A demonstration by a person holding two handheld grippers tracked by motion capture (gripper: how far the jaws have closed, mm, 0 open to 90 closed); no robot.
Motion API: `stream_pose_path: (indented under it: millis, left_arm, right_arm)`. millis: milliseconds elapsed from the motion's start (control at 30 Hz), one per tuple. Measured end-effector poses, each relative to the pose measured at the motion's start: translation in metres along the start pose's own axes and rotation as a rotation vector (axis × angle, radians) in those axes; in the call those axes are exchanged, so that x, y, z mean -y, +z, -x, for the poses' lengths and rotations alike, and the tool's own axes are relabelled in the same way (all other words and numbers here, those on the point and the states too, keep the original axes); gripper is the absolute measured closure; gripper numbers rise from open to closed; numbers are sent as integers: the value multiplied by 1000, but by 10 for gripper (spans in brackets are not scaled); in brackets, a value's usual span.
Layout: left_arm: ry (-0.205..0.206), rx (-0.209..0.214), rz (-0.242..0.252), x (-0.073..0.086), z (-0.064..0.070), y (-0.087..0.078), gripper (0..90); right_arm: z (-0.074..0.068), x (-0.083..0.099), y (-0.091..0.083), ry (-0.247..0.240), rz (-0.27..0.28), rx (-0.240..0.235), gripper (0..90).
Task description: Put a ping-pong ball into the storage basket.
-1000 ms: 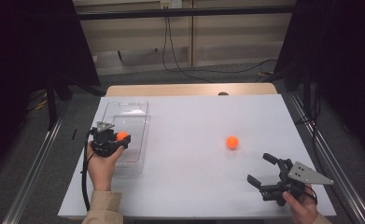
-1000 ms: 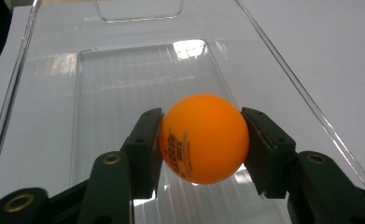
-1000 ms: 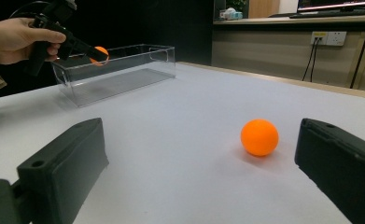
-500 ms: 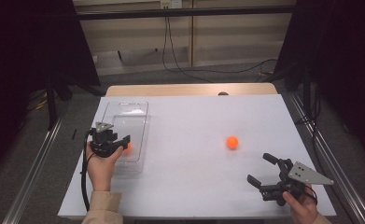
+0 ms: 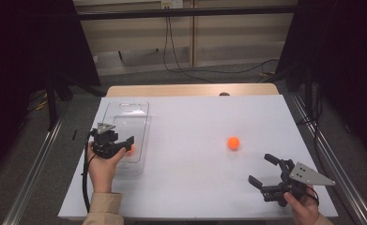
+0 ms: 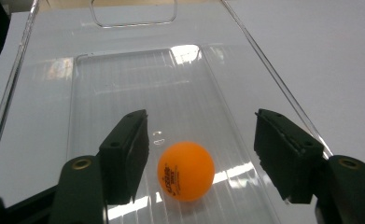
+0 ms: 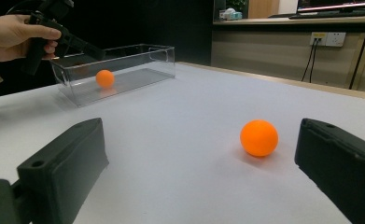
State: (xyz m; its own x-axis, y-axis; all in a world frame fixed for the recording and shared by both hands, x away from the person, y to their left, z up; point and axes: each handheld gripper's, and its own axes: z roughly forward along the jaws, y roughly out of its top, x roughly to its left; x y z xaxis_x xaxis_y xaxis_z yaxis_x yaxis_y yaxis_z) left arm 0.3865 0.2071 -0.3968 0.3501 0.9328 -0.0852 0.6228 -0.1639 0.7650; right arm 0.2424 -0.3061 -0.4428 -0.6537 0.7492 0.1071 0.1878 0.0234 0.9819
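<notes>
So the left gripper (image 6: 201,154) sits over the near end of the clear plastic bin (image 5: 125,112) with its jaws spread wide, and one orange ping-pong ball (image 6: 186,171) rests loose on the bin floor between them (looks released to me). The second orange ball (image 5: 233,143) is on the white table (image 5: 190,187), well right of the bin, and the right gripper (image 7: 199,172) faces it, jaws wide apart, nothing held. I'd centre the jaws on that ball and squeeze gently so it doesn't squirt away

Illegible print on orange ball (image 6: 186,170)
</notes>
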Motion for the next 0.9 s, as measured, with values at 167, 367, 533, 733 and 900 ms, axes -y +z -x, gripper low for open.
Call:
stream_pose_path:
  millis: [167,367,533,733,900]
  left_arm:
    - [0,14,14,-3,4,-3,320]
    - [10,35,22,-6,9,-6,286]
    - [15,52,26,-8,14,-7,267]
    - [16,65,38,-11,18,-10,233]
    - [35,84,38,-15,25,-12,207]
  right_arm:
    - [0,0,0,-3,1,0,18]
    - [0,0,0,-2,0,-1,18]
    - [0,0,0,0,0,0,18]
    - [0,0,0,-1,-2,-1,18]
    - [0,0,0,-2,-2,-1,18]
